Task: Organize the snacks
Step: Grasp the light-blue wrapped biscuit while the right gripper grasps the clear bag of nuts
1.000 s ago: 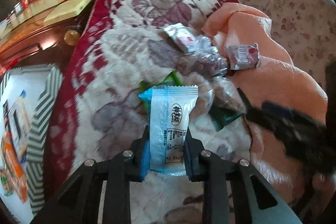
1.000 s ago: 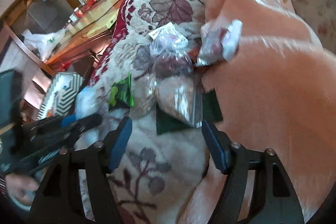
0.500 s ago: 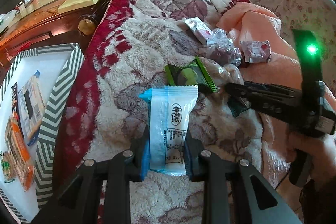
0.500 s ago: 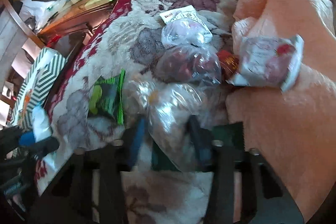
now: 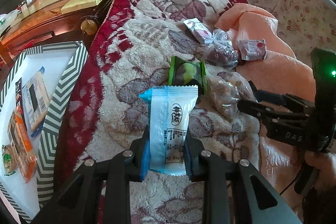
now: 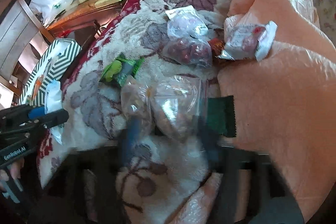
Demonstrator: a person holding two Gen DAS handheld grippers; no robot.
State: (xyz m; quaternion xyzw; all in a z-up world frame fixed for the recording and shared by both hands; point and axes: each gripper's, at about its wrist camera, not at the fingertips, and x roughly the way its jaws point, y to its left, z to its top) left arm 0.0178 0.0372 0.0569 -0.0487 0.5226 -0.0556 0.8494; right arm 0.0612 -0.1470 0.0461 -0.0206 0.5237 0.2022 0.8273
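A striped box [image 5: 63, 85] waits at left; the left gripper [image 5: 167, 152] pinches a light, crinkly blue packet [image 5: 170, 129] by its lower half above the blanket [image 5: 134, 60]. At right, the right gripper [image 6: 168, 135], blurred, straddles a soft clear bag [image 6: 168, 104]; closure cannot be told.

A left gripper [image 5: 167, 152] clamps a pale blue snack packet [image 5: 170, 129] upright above a floral fleece blanket [image 5: 147, 49]. Beyond it lie a green packet [image 5: 188, 72] and clear bags [image 5: 226, 93], where the right gripper [image 5: 250, 102] reaches. A striped tray [image 5: 61, 85] holds snacks at left.
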